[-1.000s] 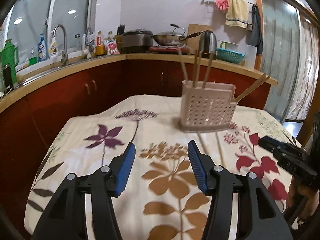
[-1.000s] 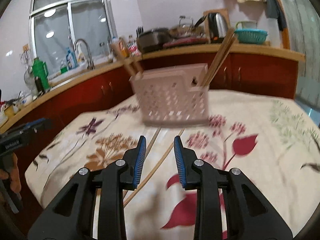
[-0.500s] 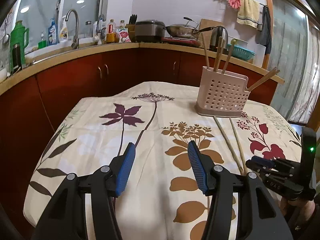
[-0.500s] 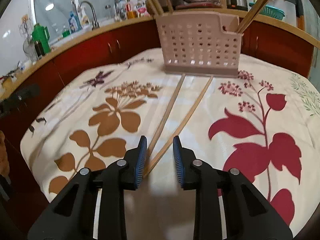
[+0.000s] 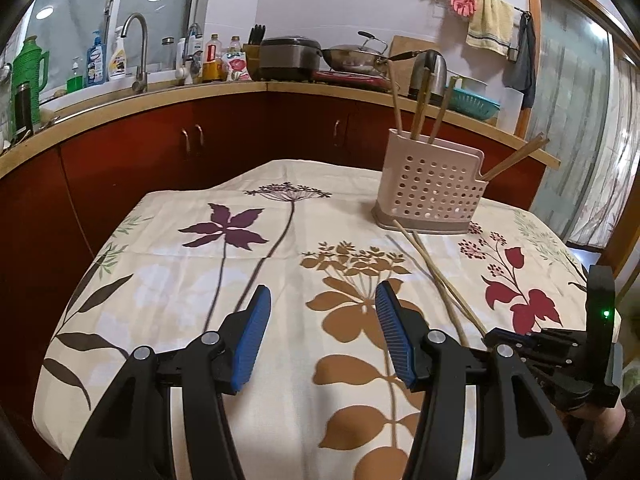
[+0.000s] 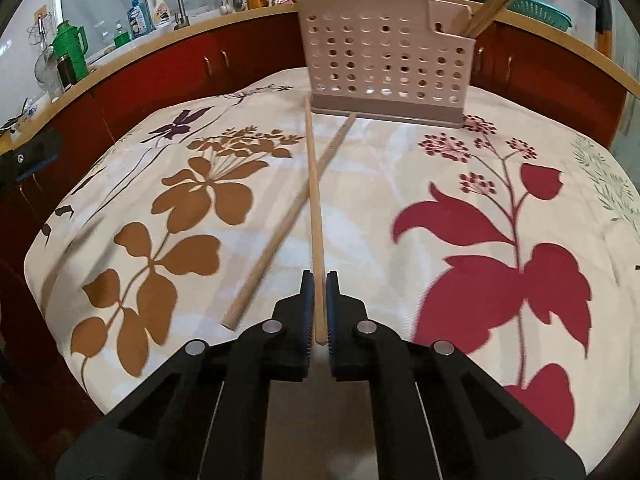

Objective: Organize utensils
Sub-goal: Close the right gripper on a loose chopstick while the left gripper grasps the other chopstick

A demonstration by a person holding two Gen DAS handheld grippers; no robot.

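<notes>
so two chopsticks [image 6: 280, 236] loose on the cloth [image 6: 400, 200]; right gripper [image 6: 319, 312] pinched on one [image 6: 314, 200]; left gripper [image 5: 322, 336] half open, empty; one rack [image 6: 384, 60] behind

A tabletop [image 6: 500, 152] carries everything, covered by a cream cloth [image 5: 168, 280] printed with brown, purple and red flowers. On the cloth, toward the far edge, stands a pink perforated holder [image 6: 384, 52] on a darker base. Two chopsticks lie in front of it: one [image 6: 314, 200] runs straight out from near the holder's base, the other [image 6: 288, 220] slants across it, the two crossing partway along.
</notes>
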